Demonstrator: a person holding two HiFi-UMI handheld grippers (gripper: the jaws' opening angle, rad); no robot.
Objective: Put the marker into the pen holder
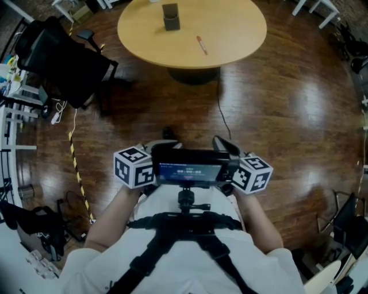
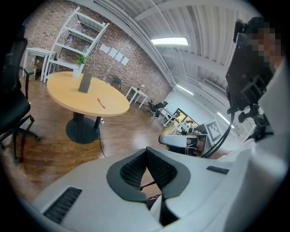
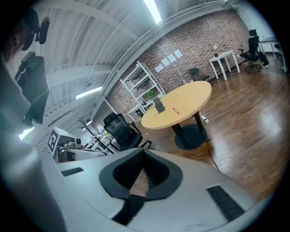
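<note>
A thin red marker [image 1: 202, 45] lies flat on the round wooden table [image 1: 236, 34], apart from the dark, upright pen holder [image 1: 171, 16] on that same table. Well back from the table, the person holds both tools close against the chest, tilted downward. The left gripper [image 2: 146, 154] and the right gripper [image 3: 142, 156] each have their jaws pressed together, pinching nothing.

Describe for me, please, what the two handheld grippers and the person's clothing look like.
Both the left gripper and the right gripper have smooth white shells and black, textured jaw pads. Each carries a white cube printed with black square markers. The person wears a white top under black harness straps.
</note>
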